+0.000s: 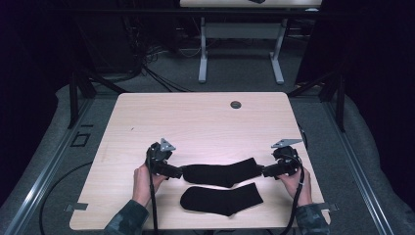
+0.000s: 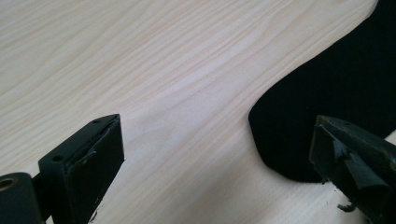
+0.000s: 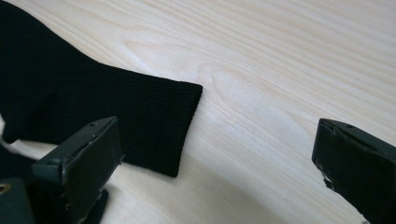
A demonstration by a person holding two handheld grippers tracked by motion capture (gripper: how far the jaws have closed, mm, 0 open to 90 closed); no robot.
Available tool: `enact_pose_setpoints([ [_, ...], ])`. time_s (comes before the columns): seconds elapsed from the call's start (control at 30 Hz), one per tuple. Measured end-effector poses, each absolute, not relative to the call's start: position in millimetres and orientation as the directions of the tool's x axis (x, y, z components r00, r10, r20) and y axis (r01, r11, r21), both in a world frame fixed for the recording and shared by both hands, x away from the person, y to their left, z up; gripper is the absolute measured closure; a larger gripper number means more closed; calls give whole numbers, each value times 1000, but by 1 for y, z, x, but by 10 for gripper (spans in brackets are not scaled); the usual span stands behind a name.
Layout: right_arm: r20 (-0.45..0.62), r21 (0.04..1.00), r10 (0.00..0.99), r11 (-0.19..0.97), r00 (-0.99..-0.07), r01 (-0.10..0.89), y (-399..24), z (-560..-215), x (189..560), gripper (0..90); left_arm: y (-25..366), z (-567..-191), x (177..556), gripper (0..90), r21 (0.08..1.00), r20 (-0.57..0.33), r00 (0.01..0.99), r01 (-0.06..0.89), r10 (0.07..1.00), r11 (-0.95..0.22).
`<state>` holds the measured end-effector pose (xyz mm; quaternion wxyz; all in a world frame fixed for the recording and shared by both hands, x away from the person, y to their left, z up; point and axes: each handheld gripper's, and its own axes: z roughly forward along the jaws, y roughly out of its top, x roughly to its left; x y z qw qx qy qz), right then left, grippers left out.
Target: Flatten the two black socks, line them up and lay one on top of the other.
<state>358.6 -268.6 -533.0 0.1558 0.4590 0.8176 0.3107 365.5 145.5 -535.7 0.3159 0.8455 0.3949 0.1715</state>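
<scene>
Laying out two black socks on the table (image 1: pixel 147 112) looks like the job here. One sock, the far sock (image 1: pixel 220 174), lies flat and stretched out sideways. The near sock (image 1: pixel 222 199) lies just in front of it, closer to the person, and the two look as if they touch or almost touch along one edge.

The left gripper (image 1: pixel 178 172) sits at the far sock's left end, where the toe is. Its own view shows its jaws wide apart with bare wood between them, and the rounded toe (image 2: pixel 327 102) lies just ahead, near one jaw. Nothing is held. The right gripper (image 1: pixel 262 171) sits at the far sock's right end, by the cuff. Its jaws are wide apart too, and the cuff (image 3: pixel 154 126) lies flat on the wood, partly behind one jaw. No pad presses on it.

So my guess is that the far sock has been put down and let go, and both hands are free.

Next, I think the near sock wants attention. The hands would need to come a little toward the person, go low over each end of the near sock, and pinch only that one, not the far sock beside it. The cloth is thin and soft, so the jaws must get right down to the wood to catch it.
</scene>
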Motion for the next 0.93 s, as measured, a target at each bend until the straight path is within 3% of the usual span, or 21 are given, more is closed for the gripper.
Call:
enact_pose_setpoints([
  [0.3, 6, 685, 870, 355, -493, 636, -292, -526, 321, 13, 183, -543, 327, 1, 684, 40, 585, 575, 810, -449],
  [0.73, -13, 624, 906, 338, -424, 705, -326, -579, 292, 0, 222, -587, 304, 0, 683, -26, 475, 651, 879, -332],
  [0.93, 2, 700, 898, 313, -439, 643, -330, -589, 288, 0, 221, -593, 303, 0, 714, -5, 466, 621, 885, -323],
])
